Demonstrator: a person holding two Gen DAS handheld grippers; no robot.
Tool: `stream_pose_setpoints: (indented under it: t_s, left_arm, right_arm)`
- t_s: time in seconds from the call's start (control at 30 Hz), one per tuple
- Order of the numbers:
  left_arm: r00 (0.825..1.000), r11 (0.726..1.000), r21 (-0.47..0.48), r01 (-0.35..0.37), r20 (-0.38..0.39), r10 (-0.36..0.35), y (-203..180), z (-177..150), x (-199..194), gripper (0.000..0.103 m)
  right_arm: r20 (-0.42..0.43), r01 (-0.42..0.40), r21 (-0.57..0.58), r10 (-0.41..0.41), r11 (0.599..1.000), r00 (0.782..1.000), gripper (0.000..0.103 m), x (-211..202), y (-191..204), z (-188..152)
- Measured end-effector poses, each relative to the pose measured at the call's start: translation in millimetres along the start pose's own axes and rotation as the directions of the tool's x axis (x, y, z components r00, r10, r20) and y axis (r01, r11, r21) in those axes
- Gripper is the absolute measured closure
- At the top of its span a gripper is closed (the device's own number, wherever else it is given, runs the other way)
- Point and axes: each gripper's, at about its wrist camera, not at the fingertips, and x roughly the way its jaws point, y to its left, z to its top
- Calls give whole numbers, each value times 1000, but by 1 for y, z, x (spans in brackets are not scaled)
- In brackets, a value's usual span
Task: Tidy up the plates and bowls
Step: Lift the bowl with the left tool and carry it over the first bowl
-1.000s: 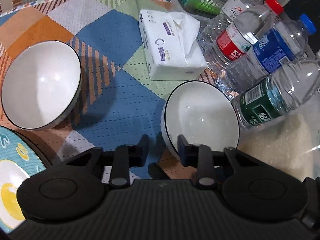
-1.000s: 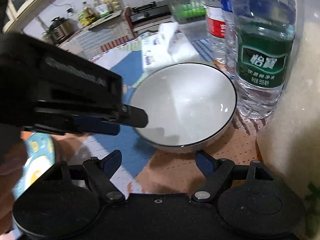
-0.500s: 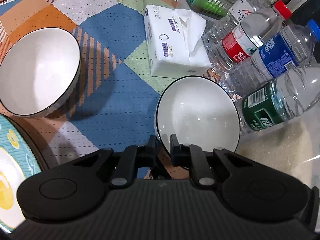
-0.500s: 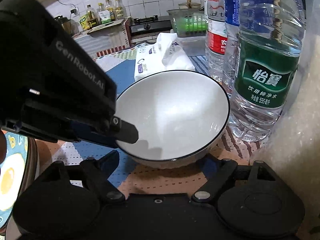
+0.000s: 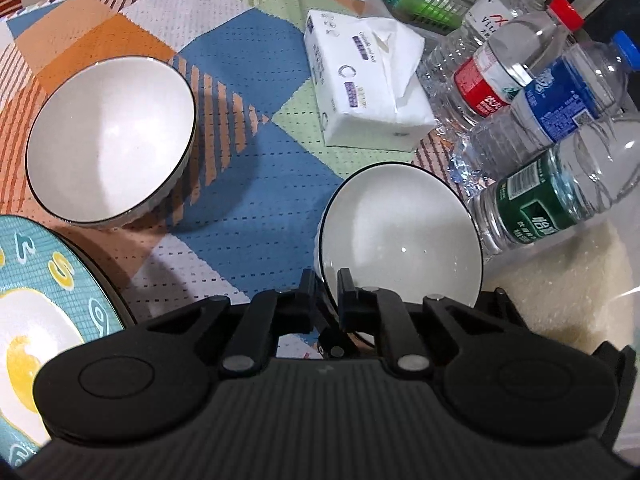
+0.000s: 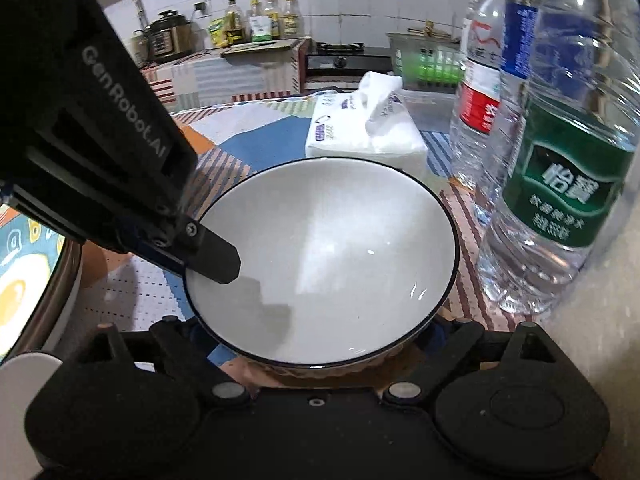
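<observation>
Two empty bowls are seen: one [image 5: 400,240] beside the green-labelled bottle [image 5: 560,200], its rim clamped by the "GenRobot.AI" left gripper [image 5: 323,292]; right gripper [image 6: 316,344] spread apart beneath it.

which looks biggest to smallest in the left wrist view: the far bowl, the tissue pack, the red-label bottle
1. Far bowl, clearly largest.
2. Tissue pack.
3. Red-label bottle, though it looks close to the tissue pack and lies farther from the camera, so their order is unsure.

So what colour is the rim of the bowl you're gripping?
Black rim on a white bowl, clearest in the right wrist view.
</observation>
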Motion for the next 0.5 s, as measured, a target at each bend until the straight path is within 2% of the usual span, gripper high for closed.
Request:
stream_pose_setpoints:
  t_s: [0.23,0.5]
  left_arm:
    - [1000,1000,12,24,8,-25,0,-6,-16,92]
    - [1000,999,39,4,17,-4,-9,-21,-43,92]
  right_arm:
    - [62,-45,23,43,999,997,9,-9,-7,-1]
    - [83,-40,-68,45,997,996,9,-38,6,-1]
